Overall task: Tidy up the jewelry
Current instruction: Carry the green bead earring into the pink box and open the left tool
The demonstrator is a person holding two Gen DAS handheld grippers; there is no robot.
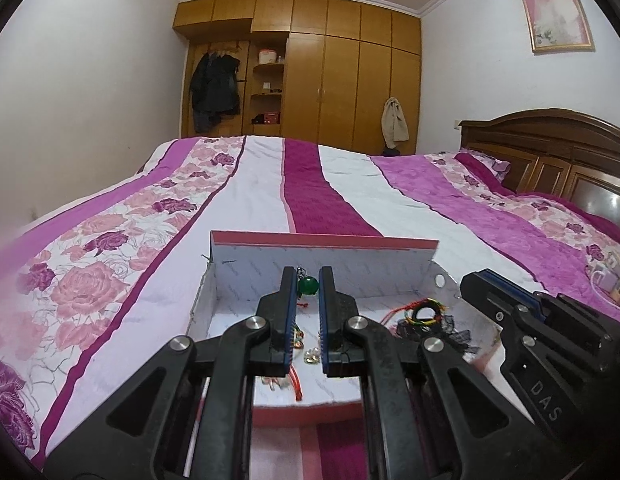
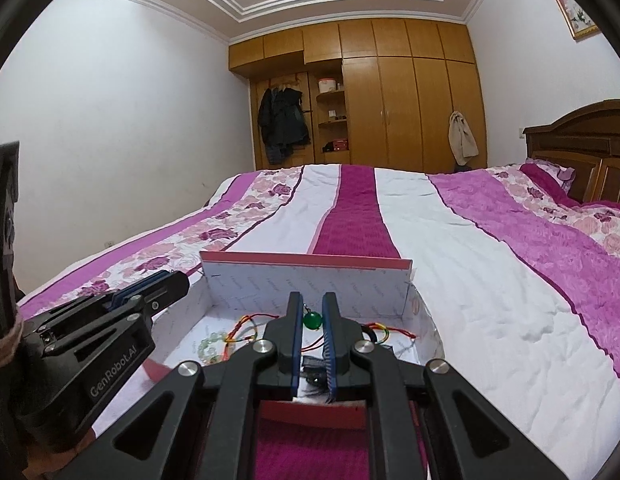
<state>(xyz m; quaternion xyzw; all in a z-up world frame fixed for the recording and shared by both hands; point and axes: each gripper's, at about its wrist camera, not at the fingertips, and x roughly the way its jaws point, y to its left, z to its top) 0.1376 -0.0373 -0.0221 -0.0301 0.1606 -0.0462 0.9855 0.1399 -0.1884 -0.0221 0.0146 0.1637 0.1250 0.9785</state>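
An open white box with a pink-red rim (image 1: 322, 240) lies on the bed and holds the jewelry. A green bead pendant (image 1: 308, 285) rests near its back wall. Red cords, a multicolour braided bracelet (image 1: 426, 314) and black lace (image 1: 454, 330) lie to the right, and a pale green bead bracelet (image 2: 210, 346) lies to the left. My left gripper (image 1: 308, 274) hovers over the box's near part, shut, with nothing held. My right gripper (image 2: 312, 300) is beside it on the right, also shut and empty. Each sees the pendant beyond its fingertips.
The bed carries a pink, white and magenta floral cover (image 1: 150, 240). A wooden headboard (image 1: 550, 152) stands at the right and a wooden wardrobe (image 1: 330, 80) along the far wall. Small white items with a cable (image 1: 608, 280) lie on the bed at the right.
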